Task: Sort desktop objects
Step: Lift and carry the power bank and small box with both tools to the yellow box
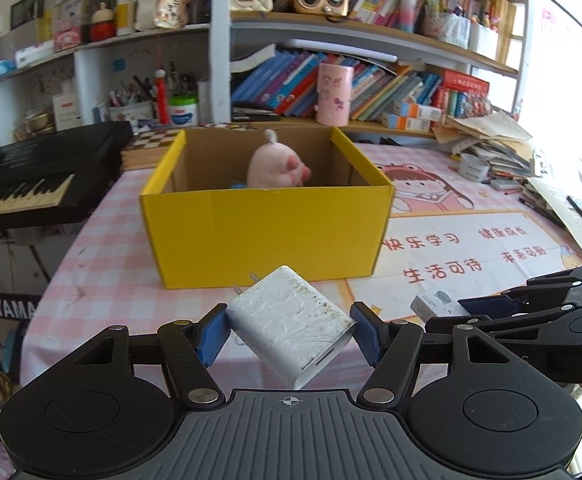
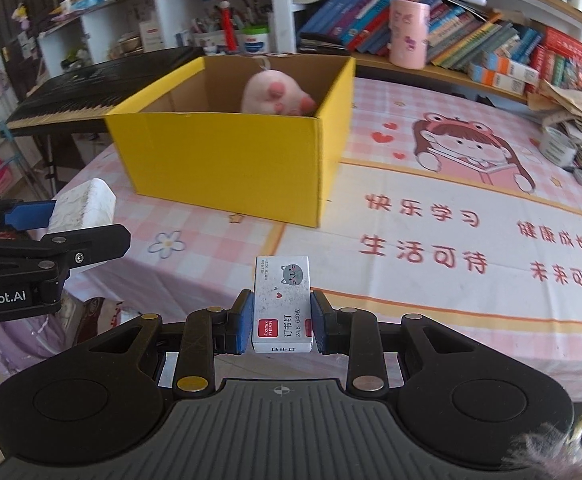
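While both claws hang above the near edge of the pink-checked surface (image 2: 431, 128), each is clamped on a small item. Held by the left claw (image 1: 289, 334) is a white, block-shaped plastic wall charger (image 1: 289, 330), pinched at opposite sides between the blue pads (image 1: 213, 338) and turned at a slant so that one corner points down. Its two metal prongs jut from the far end, a slot opens in the near end, and its face is scuffed, wrinkled and speckled with brown grime along one edge. In the right wrist view the same charger shows at the left margin, clear of the cloth.

Gripped by the right claw (image 2: 282, 322) is a small white cardboard box of staples (image 2: 282, 304), held upright and square between the pads, which press its two long sides. A grey cartoon cat face and a tiny red heart are printed on its top, with a red brand label and black lettering near its lower end. From the left wrist camera only its cat-printed end is visible beyond the black fingers.

Behind both items, toward the far left corner of the surface, stands an open yellow cardboard box (image 1: 267, 236) with a plain brown interior. Inside it, against the back wall, lies a pink plush toy (image 1: 275, 168). A cartoon girl and red Chinese characters decorate the cloth to the right of the yellow box. Crowded bookshelves (image 1: 371, 80) rise beyond the far edge.
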The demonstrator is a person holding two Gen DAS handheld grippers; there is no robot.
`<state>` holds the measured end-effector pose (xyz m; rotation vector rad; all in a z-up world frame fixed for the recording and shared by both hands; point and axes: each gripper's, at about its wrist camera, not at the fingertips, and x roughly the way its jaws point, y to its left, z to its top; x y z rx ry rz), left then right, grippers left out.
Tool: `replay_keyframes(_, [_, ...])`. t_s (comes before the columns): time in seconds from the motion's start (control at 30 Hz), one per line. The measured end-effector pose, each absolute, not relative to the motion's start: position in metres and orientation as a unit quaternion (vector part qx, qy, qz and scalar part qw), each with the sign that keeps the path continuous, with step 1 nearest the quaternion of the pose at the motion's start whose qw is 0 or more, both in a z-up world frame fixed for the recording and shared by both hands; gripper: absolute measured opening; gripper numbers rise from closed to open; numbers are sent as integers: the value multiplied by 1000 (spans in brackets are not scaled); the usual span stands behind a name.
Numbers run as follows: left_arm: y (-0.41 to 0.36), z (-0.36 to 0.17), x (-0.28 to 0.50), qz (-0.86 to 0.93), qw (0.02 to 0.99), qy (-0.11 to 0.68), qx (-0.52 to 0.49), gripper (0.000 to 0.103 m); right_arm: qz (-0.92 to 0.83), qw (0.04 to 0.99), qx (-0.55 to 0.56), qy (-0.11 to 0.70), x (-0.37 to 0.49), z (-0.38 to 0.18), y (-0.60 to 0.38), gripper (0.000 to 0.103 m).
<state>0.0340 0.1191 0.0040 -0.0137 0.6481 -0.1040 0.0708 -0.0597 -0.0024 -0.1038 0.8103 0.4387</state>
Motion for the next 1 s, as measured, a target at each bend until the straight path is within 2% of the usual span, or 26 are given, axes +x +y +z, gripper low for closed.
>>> replay_keyframes(0.57, [128, 12, 37, -37, 949, 314, -11, 66, 247, 888, -82, 378, 71, 0, -36, 28])
replay_keyframes(1.0, [132, 41, 80, -13, 963, 269, -9, 66, 275, 905, -65, 317, 113, 44, -32, 28])
